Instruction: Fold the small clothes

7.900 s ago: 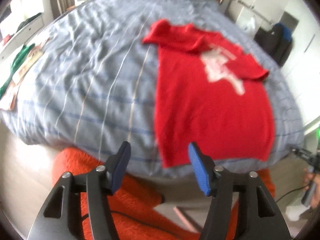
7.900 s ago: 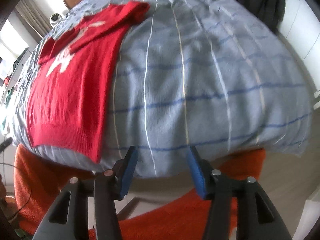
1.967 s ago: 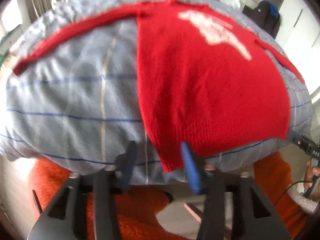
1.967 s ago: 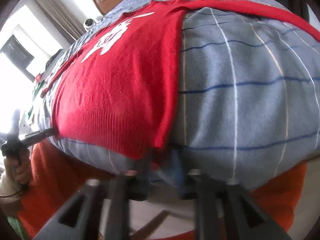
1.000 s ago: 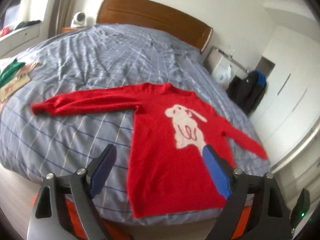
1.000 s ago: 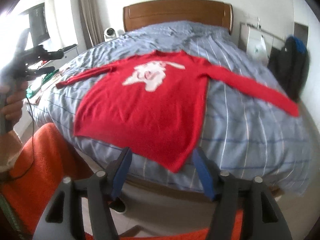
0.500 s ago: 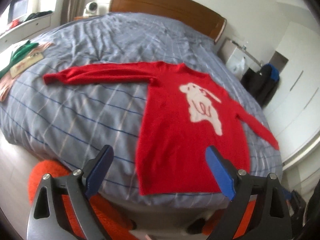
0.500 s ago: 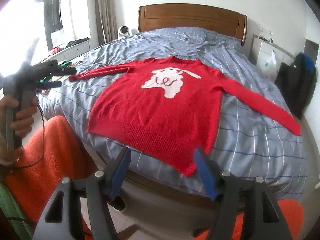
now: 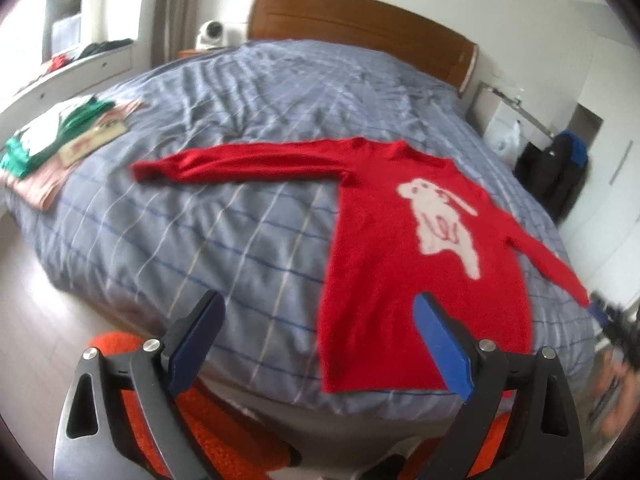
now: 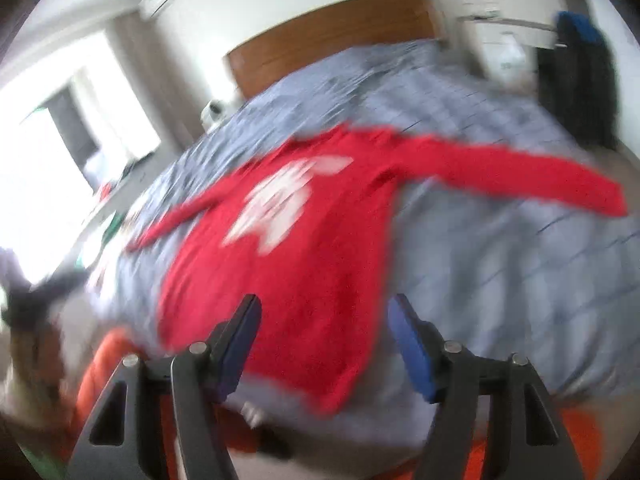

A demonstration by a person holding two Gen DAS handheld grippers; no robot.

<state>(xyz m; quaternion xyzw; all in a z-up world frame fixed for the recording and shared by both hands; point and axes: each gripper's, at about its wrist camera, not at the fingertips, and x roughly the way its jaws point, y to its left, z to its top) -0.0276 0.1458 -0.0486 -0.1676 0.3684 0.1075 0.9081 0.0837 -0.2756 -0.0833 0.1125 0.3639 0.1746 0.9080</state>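
Note:
A red long-sleeved sweater (image 9: 380,248) with a white rabbit on its chest lies flat, face up, on the blue striped bed (image 9: 200,232), both sleeves spread out sideways. Its hem lies at the bed's near edge. My left gripper (image 9: 320,340) is open and empty, held back from the bed above the near edge, left of the hem. In the right wrist view, which is blurred, the sweater (image 10: 304,248) lies ahead and my right gripper (image 10: 324,344) is open and empty over its hem.
A stack of folded clothes, green and pink (image 9: 60,140), sits at the bed's left edge. A wooden headboard (image 9: 360,36) stands at the far end. A dark backpack (image 9: 560,176) leans by the right wall. Orange fabric (image 9: 224,440) shows below the grippers.
Both grippers stay open and empty and have swung: the left view has turned leftward, the right view is tilting and blurred. The sweater has not moved since half a second ago.

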